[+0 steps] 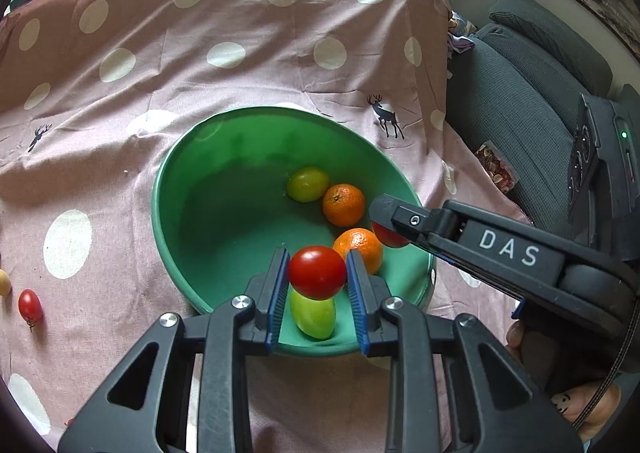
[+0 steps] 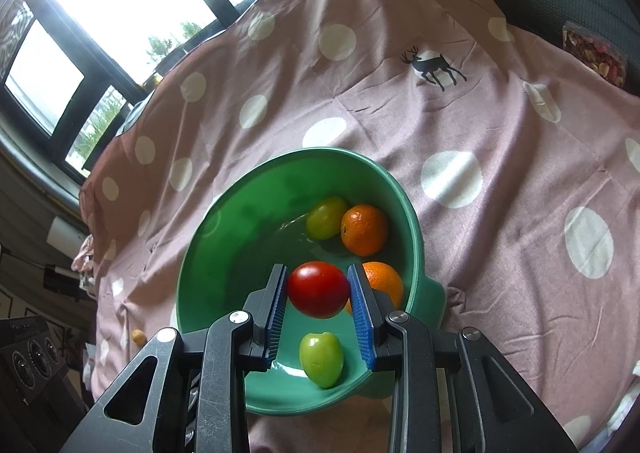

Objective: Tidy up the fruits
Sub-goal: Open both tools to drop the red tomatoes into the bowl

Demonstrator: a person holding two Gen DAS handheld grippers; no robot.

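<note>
A green bowl (image 1: 192, 189) sits on the dotted pink cloth and shows in both views (image 2: 224, 237). It holds two oranges (image 1: 344, 204) (image 1: 362, 245) and two green tomatoes (image 1: 307, 183) (image 1: 314, 315). My left gripper (image 1: 318, 273) is shut on a red tomato (image 1: 317, 272) above the bowl's near side. My right gripper (image 2: 319, 289) is shut on another red tomato (image 2: 319, 289) over the bowl; from the left wrist view it reaches in from the right (image 1: 390, 227), its tomato (image 1: 386, 237) mostly hidden.
A red cherry tomato (image 1: 30, 307) and a yellowish fruit (image 1: 3, 282) lie on the cloth at the left edge. A grey sofa (image 1: 532, 101) with a snack packet (image 1: 496, 167) stands to the right. A small yellow fruit (image 2: 138, 336) lies left of the bowl.
</note>
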